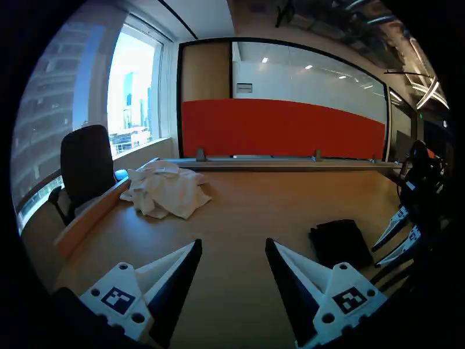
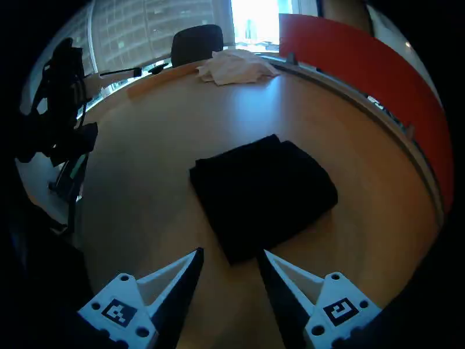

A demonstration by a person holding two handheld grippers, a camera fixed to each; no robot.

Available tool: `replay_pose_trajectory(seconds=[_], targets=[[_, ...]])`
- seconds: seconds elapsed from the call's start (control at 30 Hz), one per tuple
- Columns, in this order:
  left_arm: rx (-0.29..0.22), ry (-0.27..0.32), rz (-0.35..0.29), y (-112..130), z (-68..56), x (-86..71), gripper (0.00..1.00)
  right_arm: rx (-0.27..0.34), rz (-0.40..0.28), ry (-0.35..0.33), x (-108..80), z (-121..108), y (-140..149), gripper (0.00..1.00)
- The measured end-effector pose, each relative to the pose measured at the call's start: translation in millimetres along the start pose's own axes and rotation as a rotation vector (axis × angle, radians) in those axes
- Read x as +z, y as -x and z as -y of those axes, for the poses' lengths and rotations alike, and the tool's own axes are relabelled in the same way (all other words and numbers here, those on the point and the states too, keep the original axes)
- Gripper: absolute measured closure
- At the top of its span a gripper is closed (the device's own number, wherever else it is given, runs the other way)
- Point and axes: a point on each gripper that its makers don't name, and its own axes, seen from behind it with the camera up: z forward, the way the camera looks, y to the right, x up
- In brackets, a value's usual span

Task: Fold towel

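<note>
Hovering low over the wooden worktop (image 2: 145,174), the right tool (image 2: 230,251) aims its 2 fingers at the near corner of the black towel (image 2: 264,195). Its jaws stand partly open with nothing pinched, and I cannot tell whether the tips touch the cloth. That towel lies flat near the middle of the worktop as a tidy, thick rectangle, so it looks already folded. The low, close pose suits either a last tidy of the corner or a release.

The left tool (image 1: 232,243) is held level above bare wood, jaws wide apart and empty. It faces the white towel (image 1: 165,189), which sits well apart from the black towel as a rumpled heap at the far edge, just beside the office chair (image 1: 87,163). Pointing that way probably readies it for the unfolded cloth, which needs spreading out flat first.

Counted: 2 tools, both empty; 2 towels, 1 black and folded, 1 white and crumpled, though the heap may hide more cloth; 1 chair; 1 red partition (image 1: 279,128) behind.
</note>
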Motion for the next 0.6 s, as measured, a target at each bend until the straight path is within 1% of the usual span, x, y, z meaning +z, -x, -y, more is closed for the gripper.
replay_pose_trajectory(seconds=[0.17,0.27,0.47,0.6], targets=[[0.001,0.001,0.001,1,-0.6,0.0,0.20,0.019,0.007,0.011,3.3,-2,4,0.30],[0.001,0.002,0.001,0,-0.7,0.1,0.20,0.024,0.012,0.015,5.4,-3,6,0.32],[0.001,0.000,0.002,0,-0.5,0.0,0.20,0.023,0.019,0.036,11.5,-7,7,0.44],[0.000,-0.001,0.002,1,-0.7,-0.8,0.20,0.029,0.019,0.054,14.1,-11,8,0.56]])
